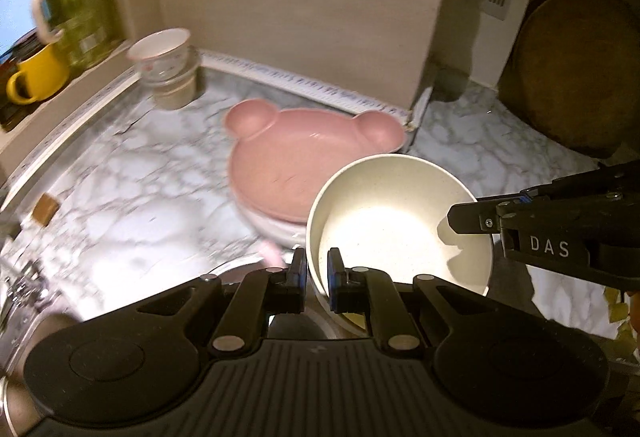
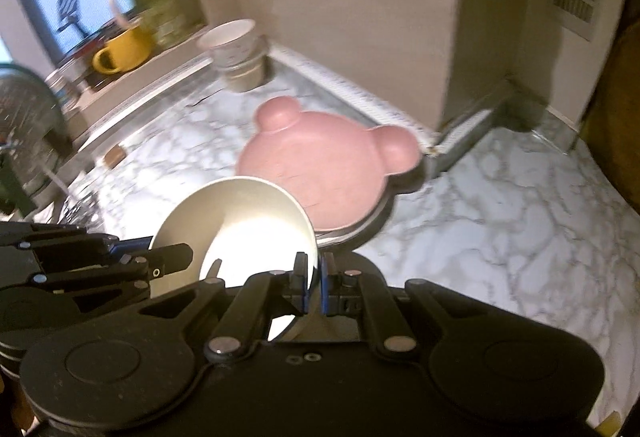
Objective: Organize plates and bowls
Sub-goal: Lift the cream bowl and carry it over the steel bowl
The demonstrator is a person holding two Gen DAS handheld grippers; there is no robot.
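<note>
both grippers clamp one white bowl (image 1: 394, 221) by its rim, held above the marble desk (image 1: 132, 173). left gripper (image 1: 317, 269) fingers closed on the near-left rim; right gripper (image 2: 314, 279) fingers closed on the opposite rim, one finger inside the bowl, one outside. bowl sits just in front of a pink bear-shaped plate (image 1: 300, 153), partly overlapping it in view; the plate rests on top of another white dish. stacked cups (image 1: 168, 65) by the back wall, yellow mug (image 1: 36, 75) and green-lidded jar (image 1: 76, 9) on the ledge. frames blurred.
</note>
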